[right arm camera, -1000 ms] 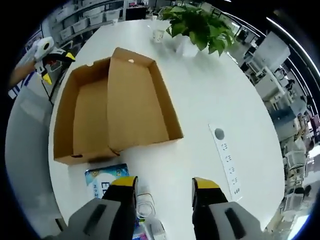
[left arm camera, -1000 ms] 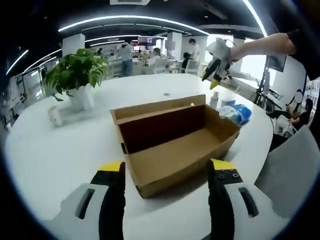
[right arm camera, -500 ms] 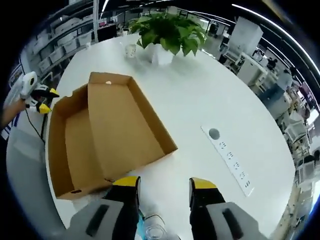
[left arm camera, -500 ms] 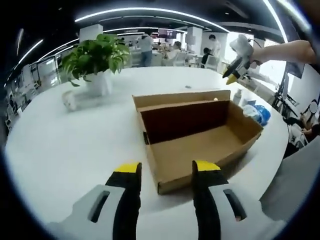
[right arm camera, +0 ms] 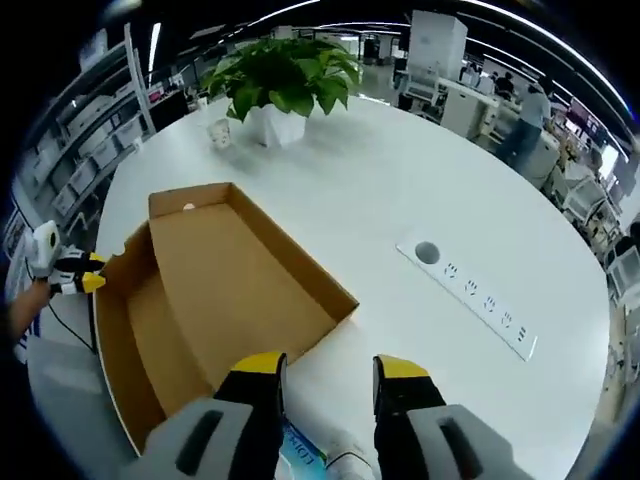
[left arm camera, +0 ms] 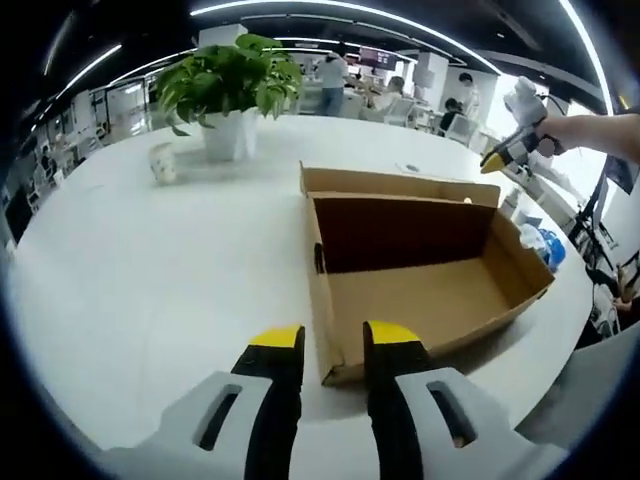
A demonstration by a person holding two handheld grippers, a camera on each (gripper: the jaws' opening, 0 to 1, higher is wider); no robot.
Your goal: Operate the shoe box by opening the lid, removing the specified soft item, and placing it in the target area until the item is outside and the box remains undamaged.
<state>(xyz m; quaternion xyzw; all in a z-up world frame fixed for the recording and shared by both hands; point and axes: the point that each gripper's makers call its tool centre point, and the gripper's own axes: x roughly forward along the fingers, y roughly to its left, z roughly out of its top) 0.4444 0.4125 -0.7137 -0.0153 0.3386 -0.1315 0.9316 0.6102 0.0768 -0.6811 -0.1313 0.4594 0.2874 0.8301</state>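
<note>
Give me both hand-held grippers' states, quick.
Left hand-held gripper: open, narrow gap, holding nothing.
Right hand-held gripper: open, holding nothing.

An open-plan office: a broad white surface (right arm camera: 400,190) with a built-in power strip (right arm camera: 470,298) and a potted plant (left arm camera: 232,80) (in a white pot). Long ceiling light strips (left arm camera: 330,8) run overhead, shelves of storage bins (right arm camera: 70,150) line one side, and people (left arm camera: 330,75) sit or stand at distant desks.
</note>
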